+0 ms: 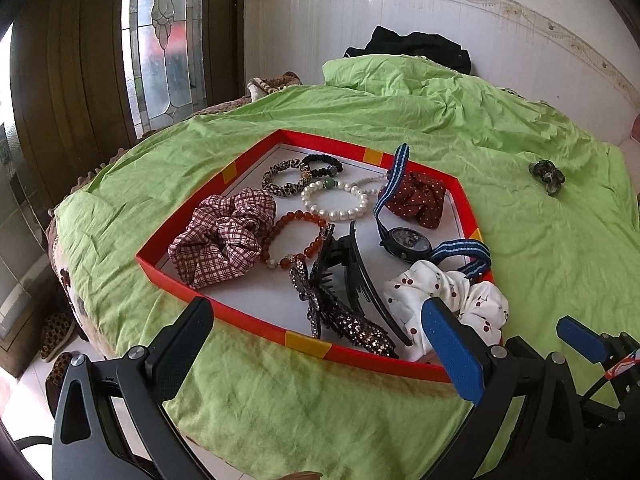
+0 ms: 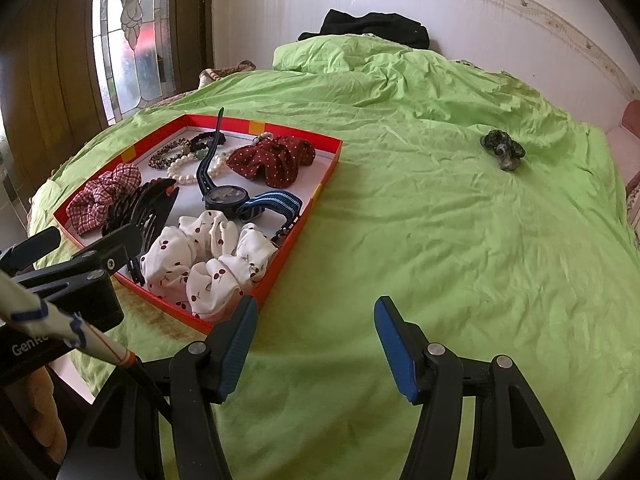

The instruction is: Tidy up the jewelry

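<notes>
A bedroom in a home, that was plain. Ahead of both pairs of jaws lay a bed (image 2: 420, 208) under a rumpled lime-green sheet (image 1: 360, 120), dark clothes (image 2: 372, 26) heaped at its far end against a white tiled wall (image 1: 400, 20). Off to the left stood a wooden door with leaded glass (image 1: 168, 32), and slippers (image 1: 56, 332) sat on the floor beside the bed.
</notes>
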The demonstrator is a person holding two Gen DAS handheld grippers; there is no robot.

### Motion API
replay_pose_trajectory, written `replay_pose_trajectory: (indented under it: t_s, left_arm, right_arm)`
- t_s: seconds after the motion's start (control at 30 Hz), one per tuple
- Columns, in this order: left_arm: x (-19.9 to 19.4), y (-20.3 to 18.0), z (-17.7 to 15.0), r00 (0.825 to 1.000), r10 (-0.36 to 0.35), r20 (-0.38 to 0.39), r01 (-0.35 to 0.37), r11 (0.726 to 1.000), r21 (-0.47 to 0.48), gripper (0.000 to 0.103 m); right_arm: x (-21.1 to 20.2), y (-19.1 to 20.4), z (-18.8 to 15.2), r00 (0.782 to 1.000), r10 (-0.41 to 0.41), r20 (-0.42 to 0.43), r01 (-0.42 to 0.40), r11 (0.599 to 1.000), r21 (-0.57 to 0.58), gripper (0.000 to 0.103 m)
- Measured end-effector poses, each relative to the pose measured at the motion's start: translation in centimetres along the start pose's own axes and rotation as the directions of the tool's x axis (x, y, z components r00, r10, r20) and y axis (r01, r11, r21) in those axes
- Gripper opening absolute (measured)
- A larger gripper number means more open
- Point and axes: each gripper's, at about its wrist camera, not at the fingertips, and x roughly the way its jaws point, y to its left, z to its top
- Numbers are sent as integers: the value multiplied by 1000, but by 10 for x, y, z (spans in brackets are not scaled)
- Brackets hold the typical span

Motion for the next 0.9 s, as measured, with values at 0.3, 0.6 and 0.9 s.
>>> replay_pose_trajectory:
  t_s: [0.3,0.6,0.9]
  left_arm:
    - [2,0,-1,1000,-5,-7,5,1000,1,103]
    - [5,1,0,1000,-17,-19,17,1000,-2,103]
    - [-1,6,-1,1000,2,-2,-2,1000,-16,103]
  right_arm:
    - [3,-4,-1,1000,-10,-9,10,1000,18,65]
    - [3,-3,-1,1000,-10,-9,10,1000,22,65]
    - [1,0,-6,1000,10,-28,-9,1000,28,65]
